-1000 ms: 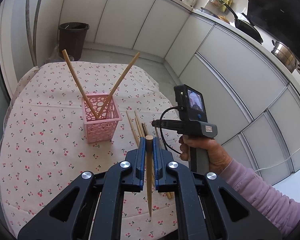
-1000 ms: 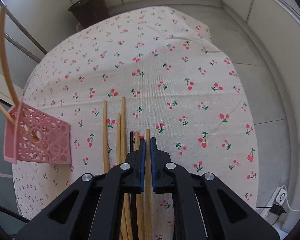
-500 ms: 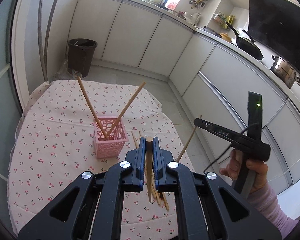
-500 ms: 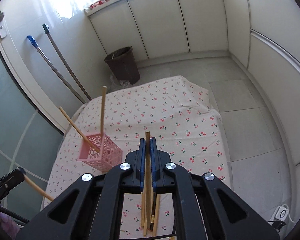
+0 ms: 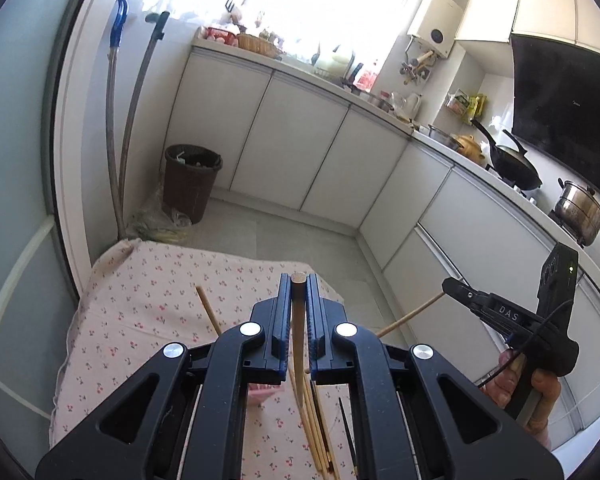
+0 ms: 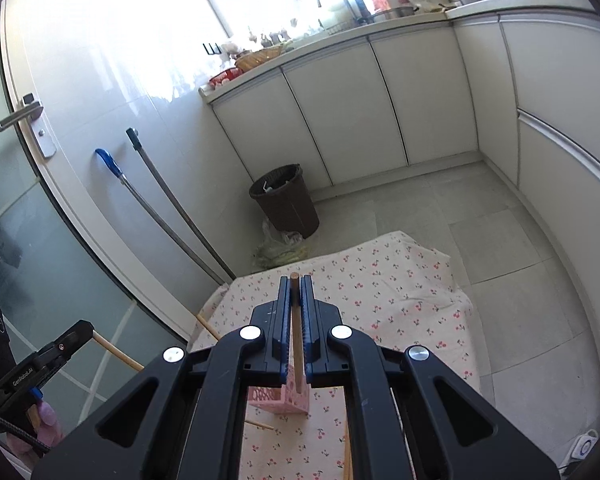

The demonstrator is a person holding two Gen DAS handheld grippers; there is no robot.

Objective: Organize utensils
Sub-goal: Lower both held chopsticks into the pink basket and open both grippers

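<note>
My left gripper is shut on a wooden chopstick and holds it high above the cherry-print tablecloth. My right gripper is shut on another wooden chopstick, whose lower end hangs over the pink perforated basket. The basket is mostly hidden behind the jaws in both views; one chopstick standing in it pokes up at the left. Several loose chopsticks lie on the cloth below my left gripper. The right gripper also shows in the left wrist view.
A brown waste bin stands on the floor beyond the table, with mop handles leaning on the wall. White cabinets ring the room. The table's far edge drops to the tiled floor.
Both grippers have risen well above the table and tilted up, each keeping its chopstick. The right gripper's chopstick was lifted from the loose pile and now hangs over the basket.
</note>
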